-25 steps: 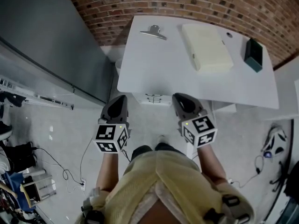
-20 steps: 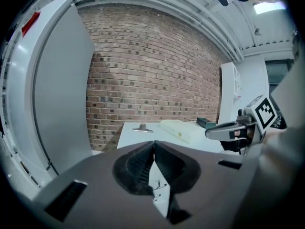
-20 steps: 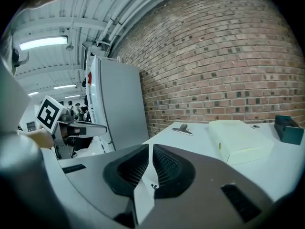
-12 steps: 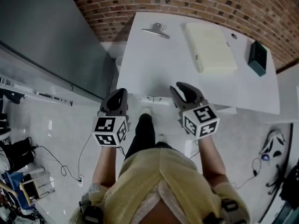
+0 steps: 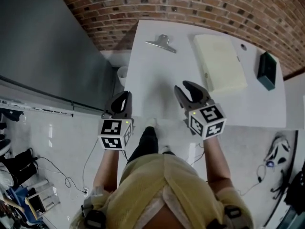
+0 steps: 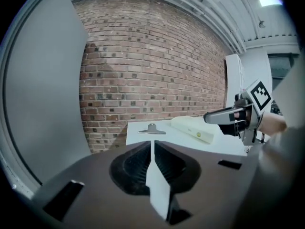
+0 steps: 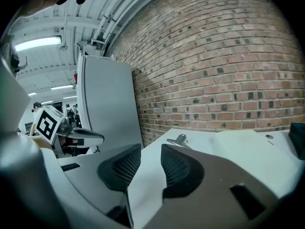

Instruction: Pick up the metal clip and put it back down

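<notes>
The metal clip [image 5: 162, 43] lies flat near the far left corner of the white table [image 5: 152, 87], handles up. It also shows ahead in the left gripper view [image 6: 151, 129] and in the right gripper view [image 7: 178, 140]. My left gripper [image 5: 125, 97] hangs just off the table's left near corner, jaws shut with nothing in them [image 6: 151, 144]. My right gripper [image 5: 188, 89] is over the table's near edge. Its jaws have just been opening and stand apart, with only bare table between them [image 7: 149, 152]. Both grippers are well short of the clip.
A cream pad [image 5: 220, 63] lies at the table's middle right, and a dark green box [image 5: 267, 70] near the right edge. A brick wall [image 5: 190, 4] runs behind the table. A grey partition [image 5: 47, 56] stands to the left. Cables [image 5: 52, 171] lie on the floor.
Both grippers have moved forward towards the table; the right one now reaches over its near edge. The right jaws have parted. The person has stepped closer.
</notes>
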Tool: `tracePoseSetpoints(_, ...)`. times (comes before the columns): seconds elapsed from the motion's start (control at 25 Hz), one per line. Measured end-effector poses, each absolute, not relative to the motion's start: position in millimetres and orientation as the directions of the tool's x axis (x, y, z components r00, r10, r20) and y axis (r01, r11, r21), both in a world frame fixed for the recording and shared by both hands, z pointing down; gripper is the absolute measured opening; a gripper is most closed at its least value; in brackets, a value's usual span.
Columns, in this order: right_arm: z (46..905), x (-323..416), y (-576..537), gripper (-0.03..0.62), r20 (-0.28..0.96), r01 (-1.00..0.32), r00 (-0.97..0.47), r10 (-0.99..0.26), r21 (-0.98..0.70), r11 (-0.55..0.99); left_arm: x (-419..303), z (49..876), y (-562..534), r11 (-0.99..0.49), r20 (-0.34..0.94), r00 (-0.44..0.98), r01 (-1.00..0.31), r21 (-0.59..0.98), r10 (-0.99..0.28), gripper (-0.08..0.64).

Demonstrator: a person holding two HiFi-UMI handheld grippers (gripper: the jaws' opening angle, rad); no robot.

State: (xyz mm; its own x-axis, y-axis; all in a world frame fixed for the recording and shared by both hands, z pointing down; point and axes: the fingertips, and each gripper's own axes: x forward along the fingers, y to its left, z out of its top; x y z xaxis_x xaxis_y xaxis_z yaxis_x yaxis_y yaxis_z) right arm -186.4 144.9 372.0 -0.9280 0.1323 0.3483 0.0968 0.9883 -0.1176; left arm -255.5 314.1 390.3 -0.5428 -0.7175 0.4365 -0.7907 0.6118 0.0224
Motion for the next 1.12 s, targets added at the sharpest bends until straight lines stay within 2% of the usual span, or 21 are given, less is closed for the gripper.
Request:
tracePoseSetpoints(0.48,411.8,-312.1,112.4,0.12,0.428,0.069,-0.896,0.12,-0.133,0.989,-358.9,415.1,285.2,0.592,0.481,-0.501,-0.805,0.047,-0.719,0.005)
tracePoseSetpoints(1.12,464.3,-405.5,61.4,0.132,0.51,-0.049,-0.86,0.029,-0.14,0.989,-436.4,453.0,258.9,0.566,0.541,-0.434,-0.819,0.097,-0.72,0.005)
